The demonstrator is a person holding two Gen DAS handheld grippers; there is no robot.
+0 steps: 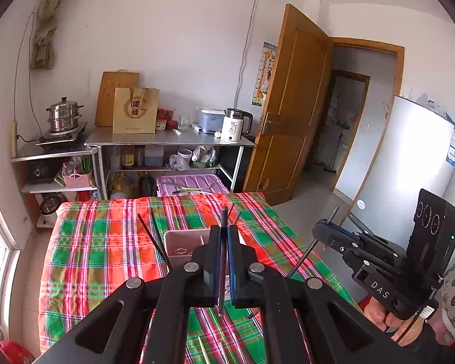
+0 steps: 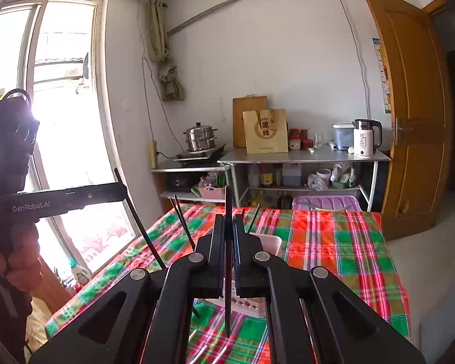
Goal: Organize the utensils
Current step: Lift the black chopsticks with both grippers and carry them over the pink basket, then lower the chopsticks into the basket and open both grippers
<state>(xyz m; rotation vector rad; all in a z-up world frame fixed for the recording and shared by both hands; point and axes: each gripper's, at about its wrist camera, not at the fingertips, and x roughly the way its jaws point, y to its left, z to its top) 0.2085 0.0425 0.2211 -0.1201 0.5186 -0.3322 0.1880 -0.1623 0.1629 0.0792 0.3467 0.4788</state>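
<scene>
Each gripper is clenched on a single dark chopstick, raised above the plaid-covered counter point(image 1: 100, 242): the left gripper point(image 1: 223, 236) pinches its chopstick point(image 1: 223, 261) near mid-length, and the right gripper point(image 2: 227, 230) does the same with the other chopstick point(image 2: 228, 242). Just ahead of both stands the pink utensil holder point(image 1: 182, 247), already carrying several dark chopsticks that lean outward from it; more utensils lie on the cloth below the left gripper. The likely trouble is that a thin, smooth stick pinched at one spot could pivot or slip between the pads and miss the compartment. The two sticks could also cross if both go in together, or knock the leaning ones and tip the light holder. Readable writing: "DAS" on the right gripper's body as seen from the left wrist, "GenRobot.AI" on the left gripper's side as seen from the right wrist, and "55°" on the white kettle point(image 1: 235, 126). The print on the paper bag point(image 1: 135, 110) is too small to read.
</scene>
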